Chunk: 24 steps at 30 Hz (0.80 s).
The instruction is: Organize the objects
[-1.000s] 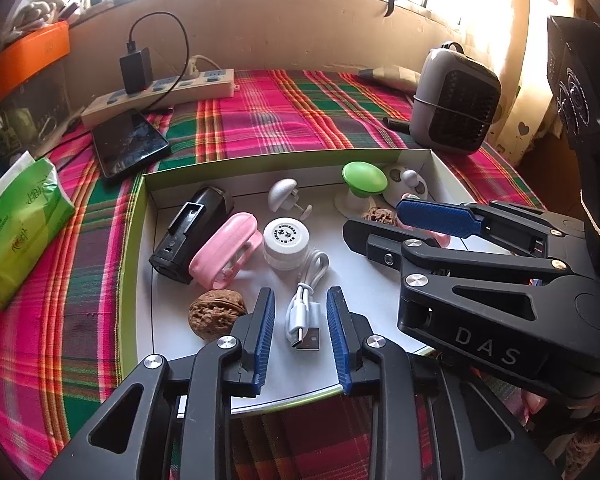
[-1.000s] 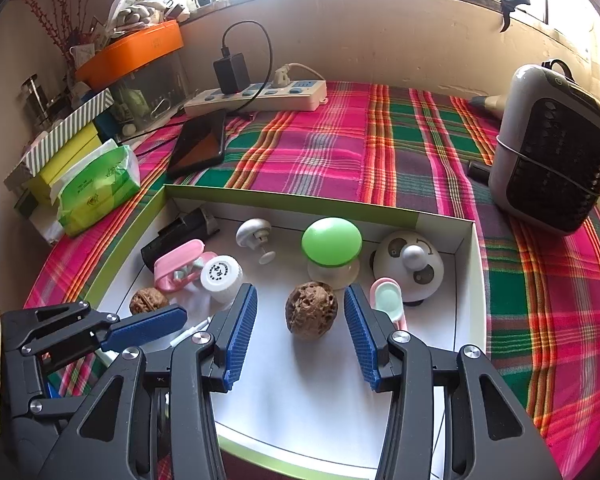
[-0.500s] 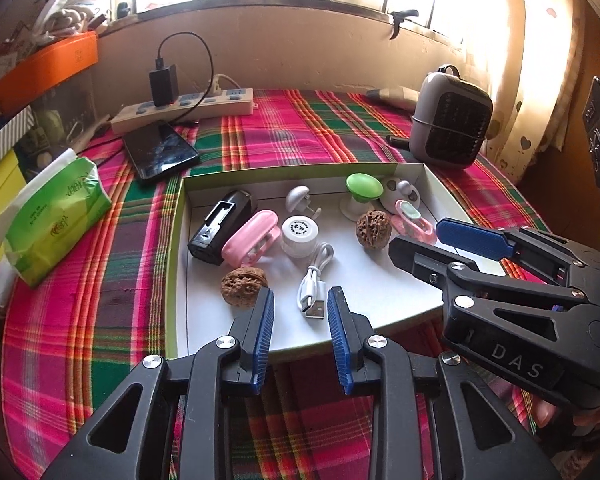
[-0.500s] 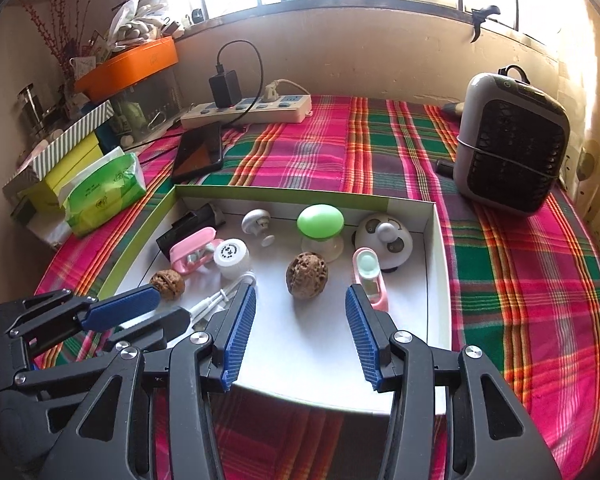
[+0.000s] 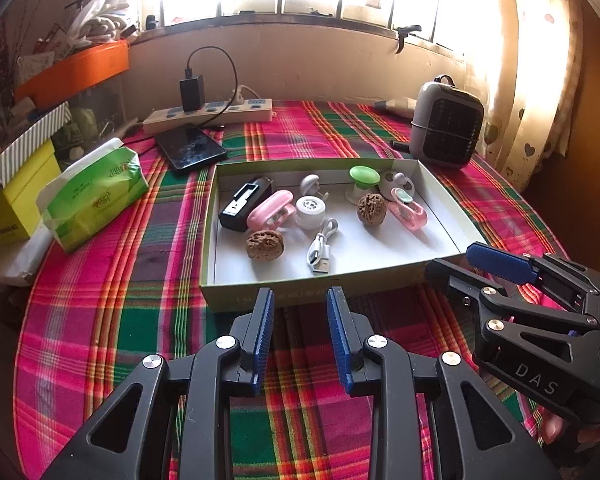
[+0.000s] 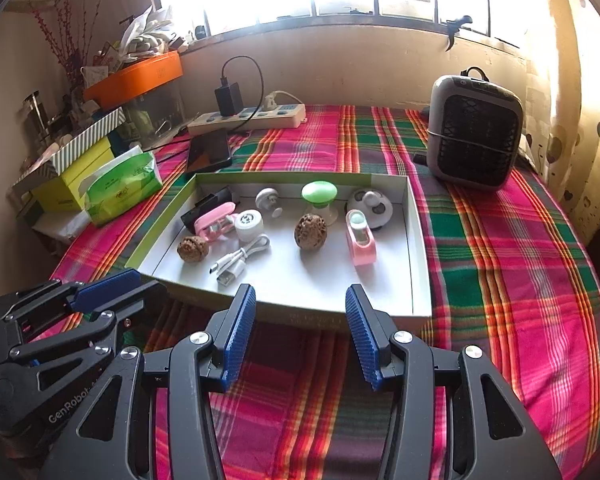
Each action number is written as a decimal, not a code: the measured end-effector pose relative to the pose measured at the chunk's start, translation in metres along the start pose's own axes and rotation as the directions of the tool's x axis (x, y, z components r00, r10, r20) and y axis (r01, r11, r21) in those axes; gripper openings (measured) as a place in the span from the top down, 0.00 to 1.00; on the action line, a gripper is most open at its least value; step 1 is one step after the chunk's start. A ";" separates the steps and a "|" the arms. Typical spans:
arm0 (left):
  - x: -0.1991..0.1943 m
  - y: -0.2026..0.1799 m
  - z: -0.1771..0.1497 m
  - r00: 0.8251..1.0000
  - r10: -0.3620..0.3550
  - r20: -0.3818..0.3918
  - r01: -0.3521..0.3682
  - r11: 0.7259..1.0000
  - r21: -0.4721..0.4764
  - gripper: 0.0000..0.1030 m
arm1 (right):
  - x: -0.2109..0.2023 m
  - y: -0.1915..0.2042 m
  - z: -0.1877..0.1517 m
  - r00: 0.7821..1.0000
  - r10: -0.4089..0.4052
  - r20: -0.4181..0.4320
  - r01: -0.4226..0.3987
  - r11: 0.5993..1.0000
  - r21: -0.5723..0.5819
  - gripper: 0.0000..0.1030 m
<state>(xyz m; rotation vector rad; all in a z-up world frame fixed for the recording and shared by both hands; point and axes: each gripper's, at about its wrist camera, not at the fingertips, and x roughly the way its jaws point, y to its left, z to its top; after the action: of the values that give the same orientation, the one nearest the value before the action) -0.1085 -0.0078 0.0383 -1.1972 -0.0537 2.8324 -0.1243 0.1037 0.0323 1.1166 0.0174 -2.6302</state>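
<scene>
A shallow green-rimmed box (image 5: 210,216) with a white floor lies on the plaid cloth. Inside it are two walnuts (image 5: 265,245) (image 5: 371,209), a white USB cable (image 5: 320,250), a pink case (image 5: 270,210), a black device (image 5: 246,202), a white cap (image 5: 310,212), a green mushroom-shaped knob (image 5: 364,178) and a pink-and-mint item (image 5: 406,208). My left gripper (image 5: 300,292) hovers open and empty just before the box's near wall. My right gripper (image 6: 300,288) is beside it, open and empty, also short of the box (image 6: 416,240).
A green tissue pack (image 5: 94,196) and a yellow box (image 5: 16,200) sit left of the box. Behind it lie a phone (image 5: 190,152) and a power strip (image 5: 208,114). A grey heater (image 5: 446,124) stands at the back right. Plaid cloth surrounds the box.
Both grippers have drawn back from over the box's contents to in front of its near wall, rising a little. Their jaws kept the same gap and hold nothing.
</scene>
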 end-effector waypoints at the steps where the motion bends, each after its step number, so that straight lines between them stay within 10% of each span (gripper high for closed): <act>1: -0.001 -0.002 -0.003 1.000 0.008 -0.002 -0.008 1.000 0.007 0.75 | -0.001 0.001 -0.004 1.000 -0.003 -0.003 0.003 1.000 -0.003 0.53; 24: 0.001 -0.011 -0.056 0.995 0.057 -0.079 -0.056 0.998 0.017 0.75 | -0.007 -0.001 -0.062 0.992 -0.096 -0.081 0.098 0.995 0.019 0.53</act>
<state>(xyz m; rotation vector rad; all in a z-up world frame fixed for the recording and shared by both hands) -0.0686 0.0039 -0.0011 -1.3277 0.0048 2.8239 -0.0770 0.1139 -0.0063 1.2582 0.0596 -2.6747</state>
